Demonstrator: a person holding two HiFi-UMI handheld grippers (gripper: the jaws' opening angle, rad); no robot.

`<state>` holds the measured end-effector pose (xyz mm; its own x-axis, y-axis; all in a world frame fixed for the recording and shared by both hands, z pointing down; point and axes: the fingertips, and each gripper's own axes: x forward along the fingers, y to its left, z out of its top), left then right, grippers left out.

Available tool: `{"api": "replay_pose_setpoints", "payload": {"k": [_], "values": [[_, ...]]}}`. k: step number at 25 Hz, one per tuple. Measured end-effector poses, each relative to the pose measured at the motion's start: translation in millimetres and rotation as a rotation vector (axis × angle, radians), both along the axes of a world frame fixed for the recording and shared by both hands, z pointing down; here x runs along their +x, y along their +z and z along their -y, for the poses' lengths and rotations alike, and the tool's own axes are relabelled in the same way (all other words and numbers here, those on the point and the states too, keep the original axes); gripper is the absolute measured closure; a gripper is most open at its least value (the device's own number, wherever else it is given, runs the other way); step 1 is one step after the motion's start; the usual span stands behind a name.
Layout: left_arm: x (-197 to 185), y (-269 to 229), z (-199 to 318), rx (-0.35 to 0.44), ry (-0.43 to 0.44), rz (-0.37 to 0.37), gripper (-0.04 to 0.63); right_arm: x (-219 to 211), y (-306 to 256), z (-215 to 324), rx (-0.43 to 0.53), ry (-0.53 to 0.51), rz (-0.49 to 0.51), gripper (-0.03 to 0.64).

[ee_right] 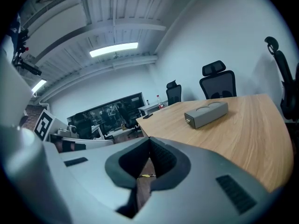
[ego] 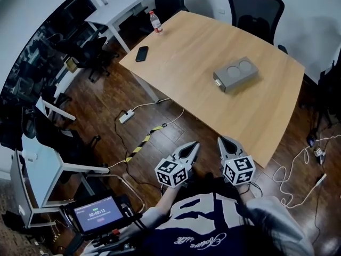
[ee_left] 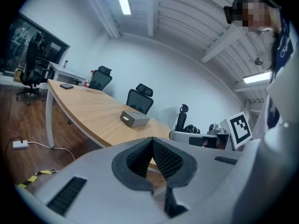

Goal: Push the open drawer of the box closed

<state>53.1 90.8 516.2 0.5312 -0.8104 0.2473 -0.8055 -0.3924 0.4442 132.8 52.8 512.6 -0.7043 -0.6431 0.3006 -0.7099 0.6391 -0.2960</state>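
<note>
Two claws show low in my head view, held over the wooden floor (ego: 106, 105) just short of the near edge of the table (ego: 250, 121).

Starting at the left, a black phone (ego: 141, 53) lies flat at the table's 10 o'clock corner. A bottle (ego: 155, 21) with a red label stands upright near it, at 1 o'clock from the phone.

Next comes the left gripper (ego: 193, 145), pointing toward 1 o'clock. In its own view the jaws meet at the tips with nothing between them.

Just beside it, the right gripper (ego: 224, 141) points toward 11 o'clock. Its jaws are likewise pressed together and empty.

The box (ego: 236, 73) is grey with two round hollows in its top. It rests on the table at 12 o'clock from the right gripper, well apart from both claws. The end of its drawer (ego: 217, 82), with a small knob, faces 8 o'clock. I cannot tell how far the drawer stands out.
</note>
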Motion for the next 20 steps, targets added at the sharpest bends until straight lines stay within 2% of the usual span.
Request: {"api": "replay_pose_setpoints", "payload": {"k": [10, 20], "values": [[4, -4, -19, 0.019, -0.043, 0.013, 0.594, 10, 1, -17, 0.002, -0.027, 0.005, 0.62], [12, -10, -20, 0.028, -0.033, 0.025, 0.594, 22, 1, -21, 0.002, -0.024, 0.017, 0.62]]}}
